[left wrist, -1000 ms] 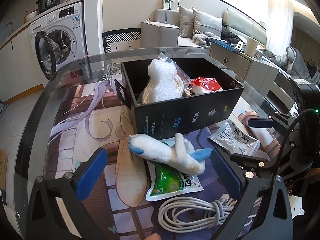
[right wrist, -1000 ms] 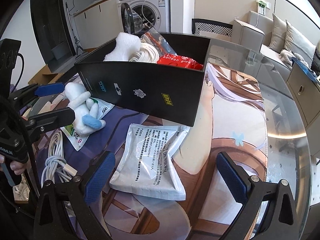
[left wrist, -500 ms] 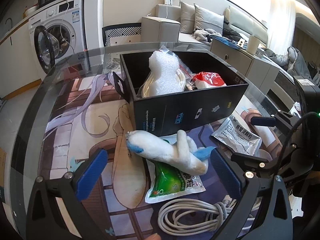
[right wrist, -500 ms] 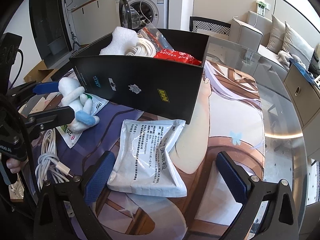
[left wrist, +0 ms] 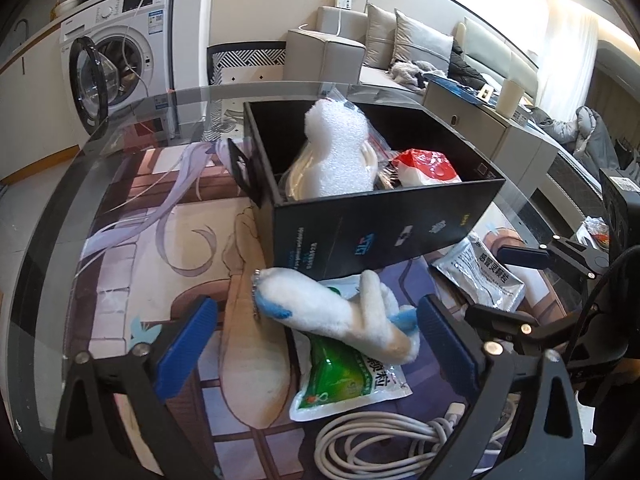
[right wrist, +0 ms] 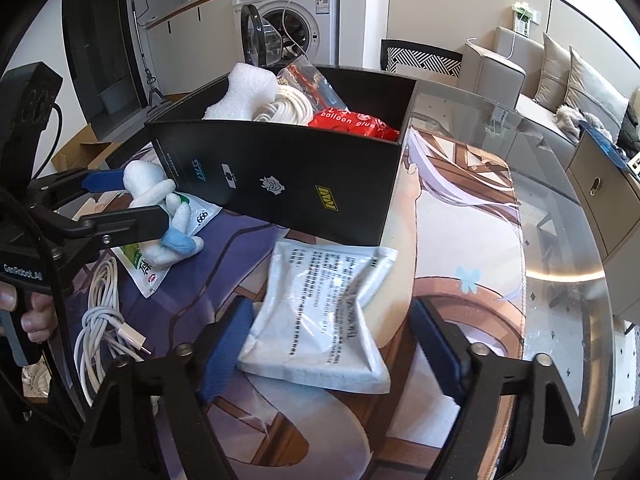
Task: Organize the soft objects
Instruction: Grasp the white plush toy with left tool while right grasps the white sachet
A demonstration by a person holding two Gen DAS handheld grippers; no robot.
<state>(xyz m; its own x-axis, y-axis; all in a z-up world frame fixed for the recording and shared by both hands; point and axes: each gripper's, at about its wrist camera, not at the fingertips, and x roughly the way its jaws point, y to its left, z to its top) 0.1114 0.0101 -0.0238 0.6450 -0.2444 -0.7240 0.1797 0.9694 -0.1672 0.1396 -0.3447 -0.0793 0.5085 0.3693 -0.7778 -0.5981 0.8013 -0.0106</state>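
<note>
A white plush toy (left wrist: 336, 312) lies crosswise between the closing, not yet gripping left claw (left wrist: 316, 332); the right claw (right wrist: 332, 344) narrows around a white pouch (right wrist: 320, 312).

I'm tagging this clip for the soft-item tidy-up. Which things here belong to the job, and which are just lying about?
Part of the job:
- plush toy, between the closing left gripper pads
- white pouch, between the closing right gripper pads
- green packet
- black box

Lying about:
- white cable
- washing machine
</note>
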